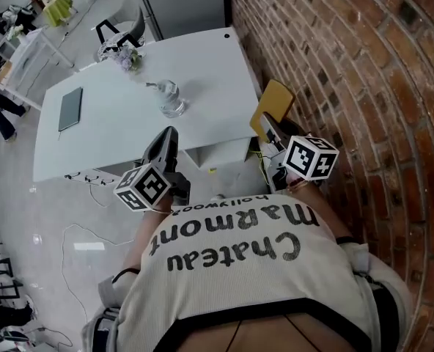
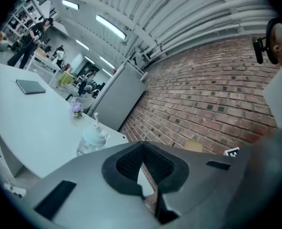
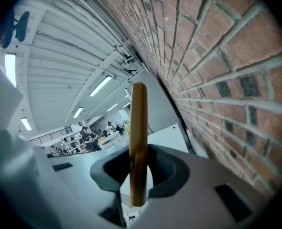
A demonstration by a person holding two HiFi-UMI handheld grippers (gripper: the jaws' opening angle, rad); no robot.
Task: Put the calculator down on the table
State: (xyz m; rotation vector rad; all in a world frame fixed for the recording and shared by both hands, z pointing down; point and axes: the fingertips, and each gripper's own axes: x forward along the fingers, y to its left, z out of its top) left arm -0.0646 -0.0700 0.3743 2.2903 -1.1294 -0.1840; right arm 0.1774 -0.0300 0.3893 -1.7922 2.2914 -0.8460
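Fingers point(image 3: 166, 174) of the right gripper point(image 3: 138, 175) are pinching the calculator point(image 3: 139, 142), a thin yellow slab seen edge-on and standing upright between the dark pads. From the head view, that calculator point(image 1: 273, 103) is up in the air off the near right corner of the white table point(image 1: 129, 123), close to the brick wall point(image 1: 349, 64), and it is not on the tabletop. Over on the other side, the left gripper point(image 2: 142, 163) has its fingers pressed together at the tips with nothing between them, and it hangs just short of the table's near edge. On the table there's a glass jar point(image 1: 171, 97), a small pot of flowers point(image 1: 127, 59) beyond it, and a dark flat notebook point(image 1: 70, 108) well apart to the left.
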